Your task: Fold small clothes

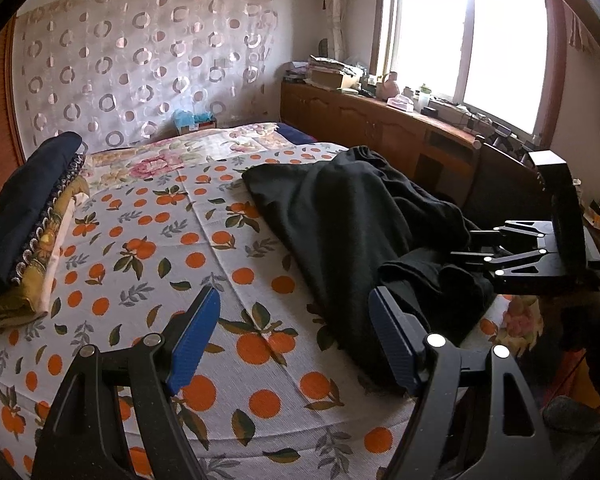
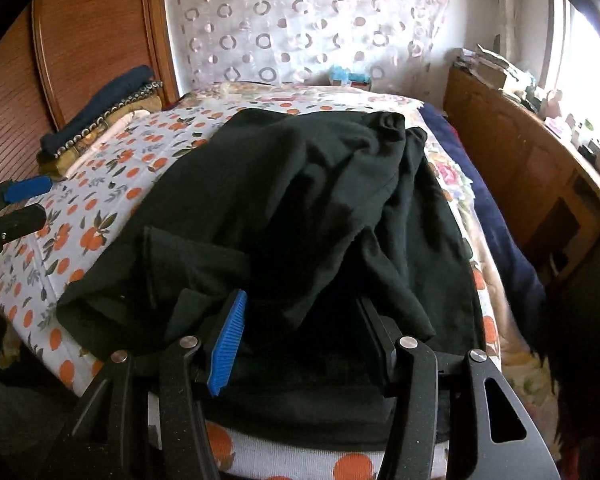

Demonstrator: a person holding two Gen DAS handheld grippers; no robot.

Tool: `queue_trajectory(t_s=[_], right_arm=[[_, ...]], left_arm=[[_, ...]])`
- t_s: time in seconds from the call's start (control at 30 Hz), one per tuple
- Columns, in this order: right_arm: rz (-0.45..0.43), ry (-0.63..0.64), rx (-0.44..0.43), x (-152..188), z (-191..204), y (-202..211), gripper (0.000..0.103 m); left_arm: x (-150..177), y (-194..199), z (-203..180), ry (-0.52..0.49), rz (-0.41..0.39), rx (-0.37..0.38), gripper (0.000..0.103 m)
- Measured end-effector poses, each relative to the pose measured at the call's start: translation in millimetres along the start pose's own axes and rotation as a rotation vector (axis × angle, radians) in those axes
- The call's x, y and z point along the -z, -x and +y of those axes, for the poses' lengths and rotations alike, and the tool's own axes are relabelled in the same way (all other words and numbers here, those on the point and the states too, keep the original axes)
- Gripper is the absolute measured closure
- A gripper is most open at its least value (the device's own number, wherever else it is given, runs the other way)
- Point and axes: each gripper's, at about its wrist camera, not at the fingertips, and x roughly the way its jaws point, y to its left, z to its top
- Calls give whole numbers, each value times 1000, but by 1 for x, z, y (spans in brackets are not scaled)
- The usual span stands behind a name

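Bedroom setup: a bed with an orange-print sheet (image 1: 228, 248), a circle-patterned curtain (image 1: 140, 52) on the far wall and a bright window (image 1: 468, 40) off to the right of the left tongs.

The black garment (image 2: 300, 200) lies rumpled on the sheet, straight ahead of the right tongs (image 2: 300, 340) and off to the right of the left ones. Its near edge drapes down between the right tongs' blue pads (image 2: 226, 344) — they're spread partway and I can't see them pressing on the cloth, it just hangs in the gap.

The left tongs (image 1: 296, 336) are spread wide over bare sheet with nothing between them; the right-hand pad sits just beside the garment's near corner, maybe touching, hard to tell.

Far left of both tongs there's a folded stack of clothes (image 1: 32, 216) — dark navy piece on top, mustard-coloured one underneath.
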Motion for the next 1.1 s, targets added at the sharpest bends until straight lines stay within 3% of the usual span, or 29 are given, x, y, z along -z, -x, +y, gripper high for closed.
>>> queue_trajectory(t_s=[0.07,0.1,0.2,0.4,0.5,0.67,0.7,0.83,1.1], right_arm=[[-8,15,-29,1,3,1,74],[-7,26,-39,0,6,-2,96],[-37,55,-34,0,8,6,98],[-75,60,101,-4,-25,43,98],[-36,47,146,3,-42,46,98],[-12,-19,193,17,-54,35,85],[-17,-26,184,18,-53,34,82],[-52,-47,126,14,-51,33,54],[-104,-65,25,-8,-66,10,53]], left_arm=[[0,-1,-2,-3,4,2,26],[0,-2,-2,-5,6,3,26],[0,-4,-4,-8,10,7,26],[2,-9,-8,-15,26,14,26],[2,-11,-10,-15,29,22,26],[1,-15,-15,-25,39,30,26],[2,-16,-16,-27,43,33,26],[3,-20,-20,-35,53,37,26],[4,-28,-22,-32,70,44,26]])
